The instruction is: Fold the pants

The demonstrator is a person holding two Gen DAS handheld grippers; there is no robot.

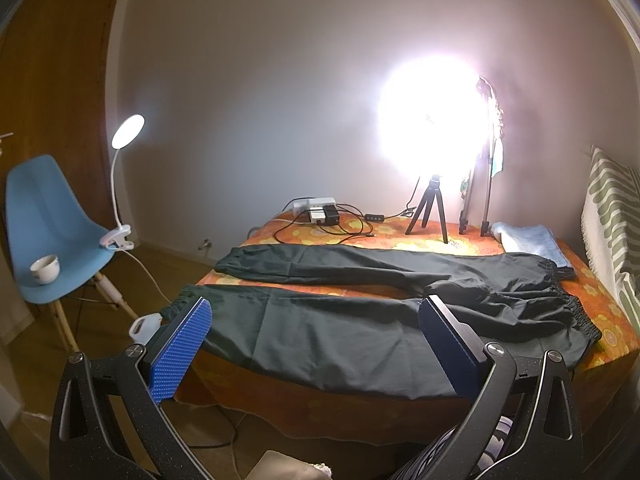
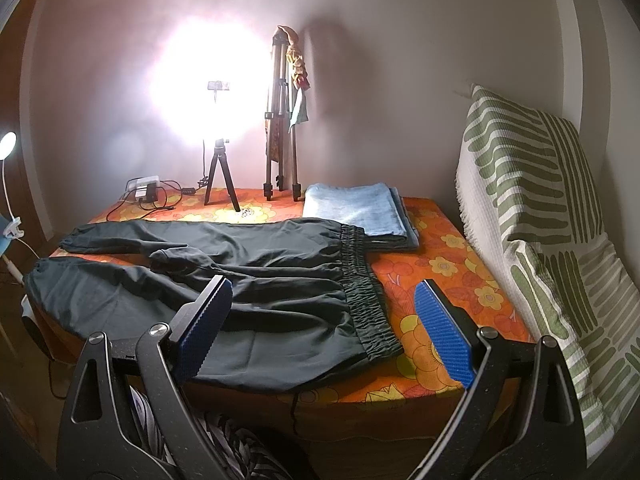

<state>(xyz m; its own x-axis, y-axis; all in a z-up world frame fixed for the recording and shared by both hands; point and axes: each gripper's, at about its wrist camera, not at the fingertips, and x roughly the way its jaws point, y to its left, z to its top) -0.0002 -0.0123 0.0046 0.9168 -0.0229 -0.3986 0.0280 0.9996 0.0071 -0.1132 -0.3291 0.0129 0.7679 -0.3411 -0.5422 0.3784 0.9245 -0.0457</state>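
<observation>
This is a room in a home, likely a bedroom. A bed [image 2: 440, 248] with an orange flowered cover fills it, a green-patterned pillow [image 2: 532, 184] at its right edge and a folded blue towel [image 2: 352, 208] near its far edge. A wooden door [image 1: 52, 100], a blue chair [image 1: 44, 220] holding a cup [image 1: 45, 269], and a clip lamp [image 1: 128, 132] stand beside it.

The pants [image 1: 360, 312] lie on the bed [image 1: 612, 336] just ahead of both claws, waistband [image 2: 362, 300] between the right claw's [image 2: 324, 300] fingers, folded towel [image 2: 356, 208] beyond.
</observation>
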